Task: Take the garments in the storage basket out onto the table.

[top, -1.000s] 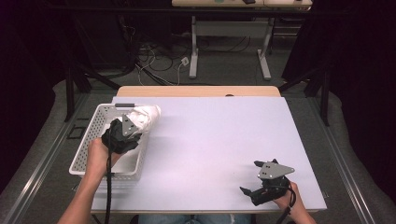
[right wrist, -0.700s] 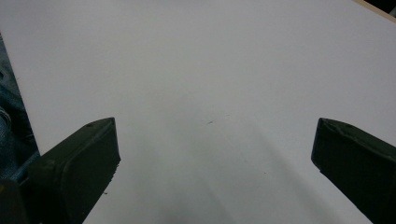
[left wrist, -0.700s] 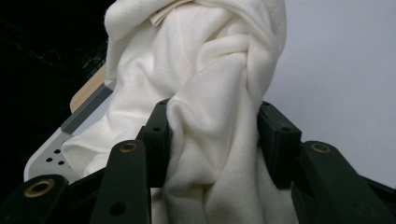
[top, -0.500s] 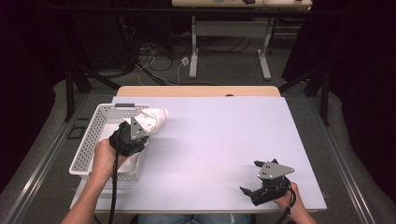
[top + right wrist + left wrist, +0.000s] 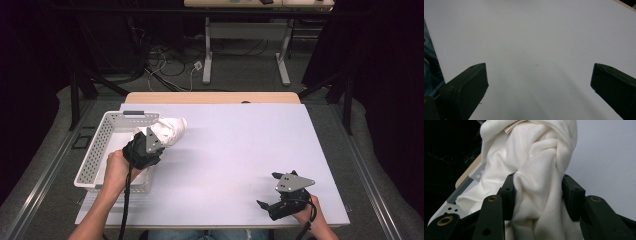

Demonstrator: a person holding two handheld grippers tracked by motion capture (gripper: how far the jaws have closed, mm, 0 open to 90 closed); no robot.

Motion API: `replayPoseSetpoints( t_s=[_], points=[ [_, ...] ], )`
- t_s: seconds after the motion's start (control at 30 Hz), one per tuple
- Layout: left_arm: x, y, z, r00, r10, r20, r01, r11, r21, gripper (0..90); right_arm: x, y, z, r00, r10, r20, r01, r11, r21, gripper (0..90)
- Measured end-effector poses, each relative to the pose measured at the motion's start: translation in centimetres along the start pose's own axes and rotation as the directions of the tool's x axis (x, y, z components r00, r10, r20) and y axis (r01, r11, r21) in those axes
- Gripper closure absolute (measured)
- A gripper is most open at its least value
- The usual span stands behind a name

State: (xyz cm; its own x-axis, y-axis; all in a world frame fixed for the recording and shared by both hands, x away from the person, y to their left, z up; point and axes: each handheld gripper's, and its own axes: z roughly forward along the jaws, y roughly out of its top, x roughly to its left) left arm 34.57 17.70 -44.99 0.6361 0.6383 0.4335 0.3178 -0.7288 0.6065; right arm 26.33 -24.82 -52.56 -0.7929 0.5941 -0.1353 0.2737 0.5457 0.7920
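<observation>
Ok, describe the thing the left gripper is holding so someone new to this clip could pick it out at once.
Start at the white perforated basket on the left edge of the white table. At its far right corner, the left gripper is shut on a bunched cream-white cloth hanging partly over the rim. It is the one soft, crumpled thing here; the basket is rigid and holed.

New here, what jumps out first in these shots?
The bunched white cloth, clamped between the left gripper's jaws, held over the right edge of the white basket at the table's left. After that, the right gripper resting at the near right of the white table, jaws wide open with nothing between them.
</observation>
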Motion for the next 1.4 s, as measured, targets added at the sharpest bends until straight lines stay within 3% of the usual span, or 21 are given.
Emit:
replayPoseSetpoints(
  t_s=[1.03,1.4],
  points=[
    [-2.8,2.5,1.0,0.9963,0.074,0.045,-0.071,0.9962,-0.051,54.0,0.0,0.0,0.0,1.0,0.001,0.001,-0.001,1.0,0.001,1.0],
    [-4.2,3.7,1.9,0.9916,0.104,0.077,-0.098,0.9925,-0.072,54.0,0.1,0.0,0.1,1.0,0.002,0.002,-0.002,1.0,-0.001,1.1]
  ],
)
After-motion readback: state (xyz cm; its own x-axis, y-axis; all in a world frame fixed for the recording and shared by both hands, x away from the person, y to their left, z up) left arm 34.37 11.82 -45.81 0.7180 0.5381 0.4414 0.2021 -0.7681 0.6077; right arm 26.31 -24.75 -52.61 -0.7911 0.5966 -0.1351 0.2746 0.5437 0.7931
